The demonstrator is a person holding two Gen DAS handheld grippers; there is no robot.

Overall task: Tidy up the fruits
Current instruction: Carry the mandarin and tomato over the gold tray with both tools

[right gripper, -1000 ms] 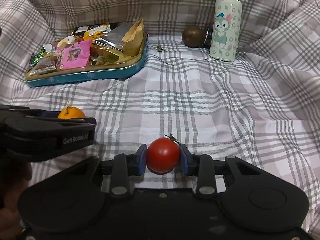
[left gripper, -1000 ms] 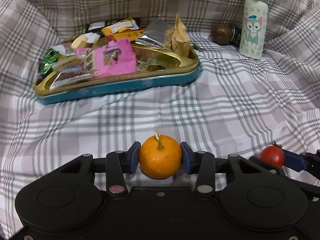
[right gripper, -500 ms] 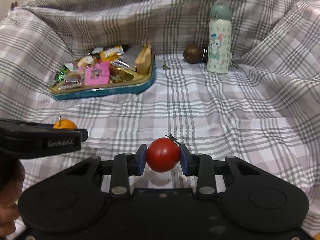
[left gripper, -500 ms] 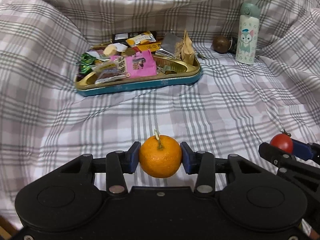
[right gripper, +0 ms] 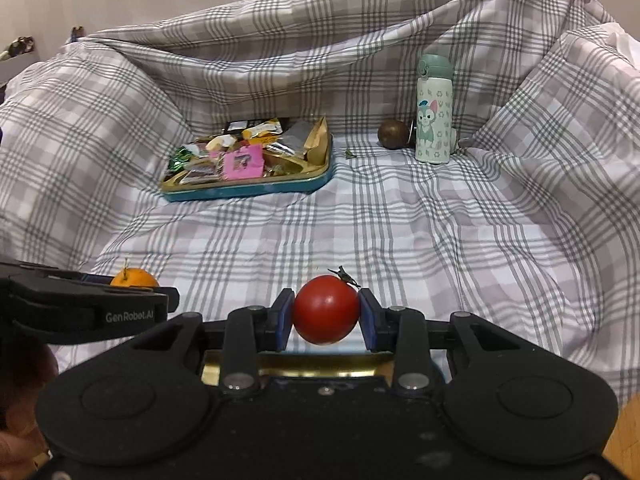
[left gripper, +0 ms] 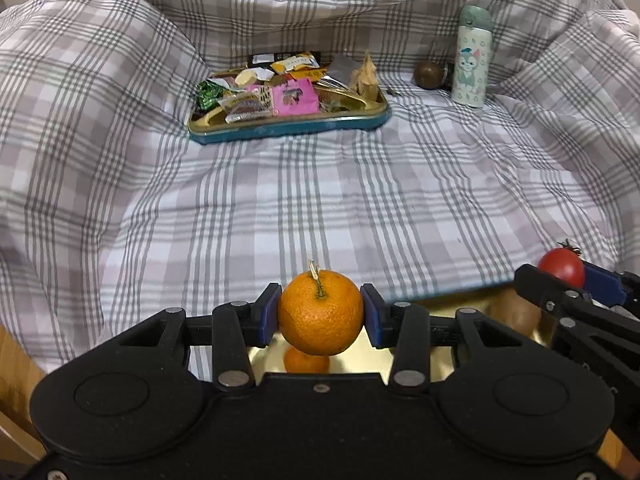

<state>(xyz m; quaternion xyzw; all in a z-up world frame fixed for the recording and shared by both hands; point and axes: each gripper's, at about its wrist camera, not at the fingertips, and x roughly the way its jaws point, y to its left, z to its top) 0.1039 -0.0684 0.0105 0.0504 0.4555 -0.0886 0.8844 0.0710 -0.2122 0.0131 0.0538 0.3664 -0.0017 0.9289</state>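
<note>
Carrying two fruits: left gripper (left gripper: 320,314) clamped on orange (left gripper: 320,312), right gripper (right gripper: 326,310) on tomato (right gripper: 326,309); gold tray (left gripper: 372,354) beneath jaws; brown fruit (right gripper: 393,134) far ahead, uncollected.

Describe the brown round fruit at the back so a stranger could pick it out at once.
Start at the plaid cloth covering everything, then find the upright pale green bottle with a cartoon cat near the back right. Just left of its base sits the brown round fruit, alone on the cloth. It is dull and dark, unlike the bright wrappers heaped in the teal tin tray further left.
</note>
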